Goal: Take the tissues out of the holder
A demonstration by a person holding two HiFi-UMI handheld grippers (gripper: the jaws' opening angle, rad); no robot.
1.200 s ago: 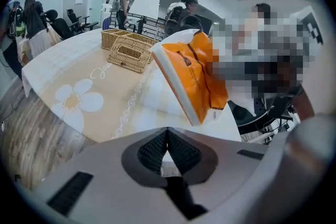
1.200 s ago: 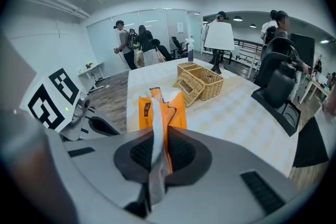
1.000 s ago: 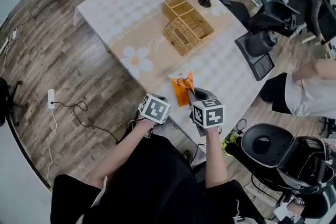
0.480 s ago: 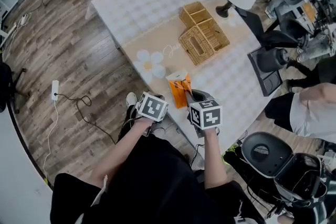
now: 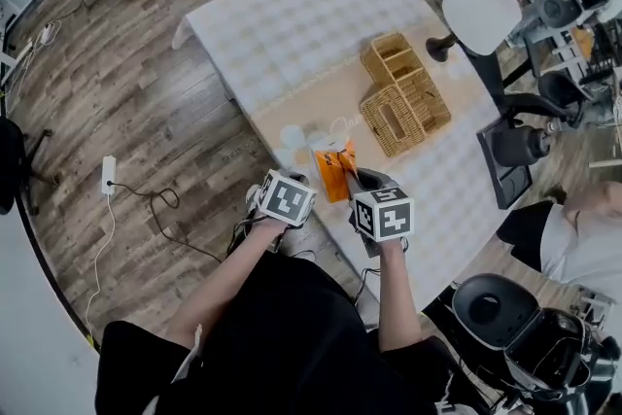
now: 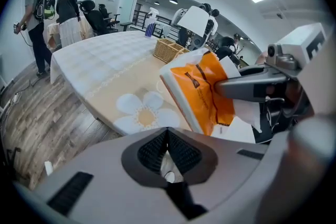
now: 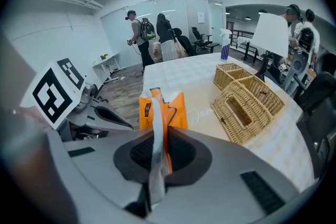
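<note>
**Tissue pack out of the wicker holder and held above the near edge of the counter**

My right tongs [image 7: 157,157] are closed tight on the orange plastic pack of tissues [image 5: 335,173]. They pinch it by a thin edge of wrapper, with a pale strip of film trapped between the pads. The pack hangs upright in the air in front of me, over the near edge of the counter [image 5: 292,24], which is covered in a pale checked cloth with a tan strip and a daisy print.

My left tongs [image 6: 167,149] are pressed together just to the left of the pack and do not touch it. A small pale scrap shows in the gap behind the pads; I cannot tell what it is.

The woven wicker tissue holder [image 5: 405,117], a box with a long slot in its top, sits on the counter to the far right, well apart from the pack. Its slot [image 7: 239,108] looks dark and empty, with no tissue poking out. Just beyond it, touching or nearly so, stands an open wicker tray with compartments [image 5: 394,56], which also looks empty.

By my reading, the main step is done: the tissues are out of the holder. What seems left is to set the pack down on the counter and let go.
</note>
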